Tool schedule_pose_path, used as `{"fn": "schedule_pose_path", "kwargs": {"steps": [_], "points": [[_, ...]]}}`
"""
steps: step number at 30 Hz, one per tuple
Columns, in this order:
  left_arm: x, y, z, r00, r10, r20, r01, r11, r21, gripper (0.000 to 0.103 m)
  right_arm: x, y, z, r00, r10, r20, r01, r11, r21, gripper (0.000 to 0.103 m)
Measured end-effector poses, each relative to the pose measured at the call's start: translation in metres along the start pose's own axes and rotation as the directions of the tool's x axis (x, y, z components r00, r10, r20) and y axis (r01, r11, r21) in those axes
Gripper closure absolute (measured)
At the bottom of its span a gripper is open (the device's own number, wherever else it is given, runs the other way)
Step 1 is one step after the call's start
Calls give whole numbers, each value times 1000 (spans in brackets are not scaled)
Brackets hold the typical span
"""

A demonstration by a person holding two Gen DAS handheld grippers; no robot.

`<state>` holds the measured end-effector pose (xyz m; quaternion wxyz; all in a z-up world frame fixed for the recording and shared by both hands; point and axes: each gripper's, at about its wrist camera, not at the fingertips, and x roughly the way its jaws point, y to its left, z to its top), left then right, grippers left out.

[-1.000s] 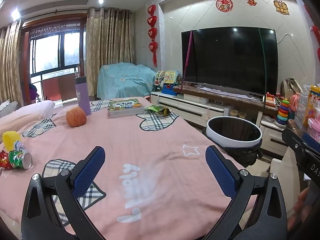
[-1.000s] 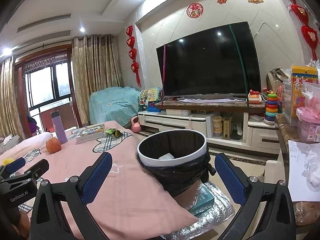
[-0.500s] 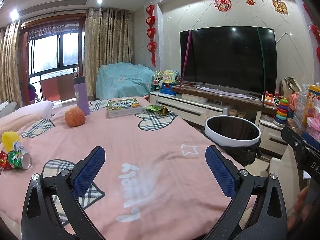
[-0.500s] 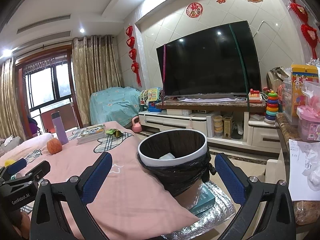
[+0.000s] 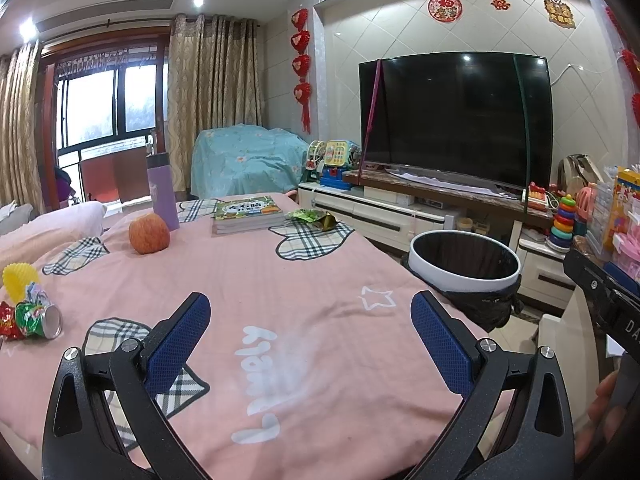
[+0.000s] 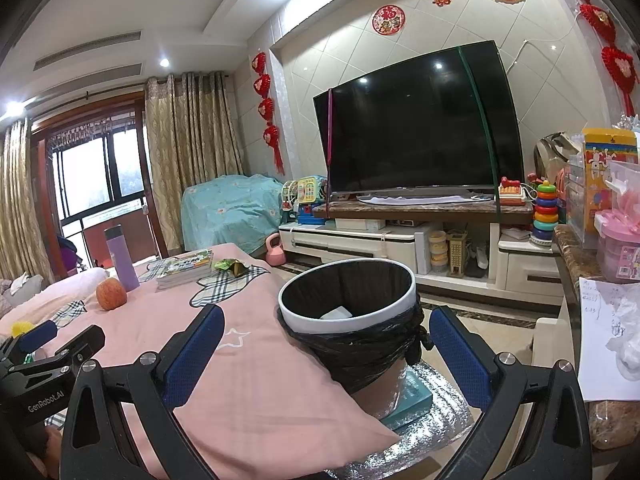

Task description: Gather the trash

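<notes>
Both sets of jaws wide and empty. Crushed green metal can lying on its side at the left edge of the pink-covered worktop, open end rightward; nearer the left gripper than the right gripper. White-rimmed, black-lined bin off the right edge.

Right gripper slightly nearer bin.

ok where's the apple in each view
Left wrist: apple sits left of centre on the pink cloth, beside the purple bottle.
Right wrist: apple is far left, mid-height, in front of the same bottle.
Shared landmark: the bottle.
</notes>
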<state>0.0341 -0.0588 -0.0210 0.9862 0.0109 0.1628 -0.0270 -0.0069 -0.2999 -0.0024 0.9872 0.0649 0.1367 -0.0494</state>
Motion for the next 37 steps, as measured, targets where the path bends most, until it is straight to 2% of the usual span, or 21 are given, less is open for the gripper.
{"fn": "schedule_pose_path", "kwargs": {"steps": [19, 37], "points": [[4, -2, -1, 1000, -10, -11, 10, 1000, 13, 0, -1, 11, -1, 1000, 12, 3, -12, 1000, 13, 0], [15, -3, 0, 999, -30, -36, 30, 999, 19, 0, 8, 2, -2, 999, 24, -32, -22, 999, 44, 0]]}}
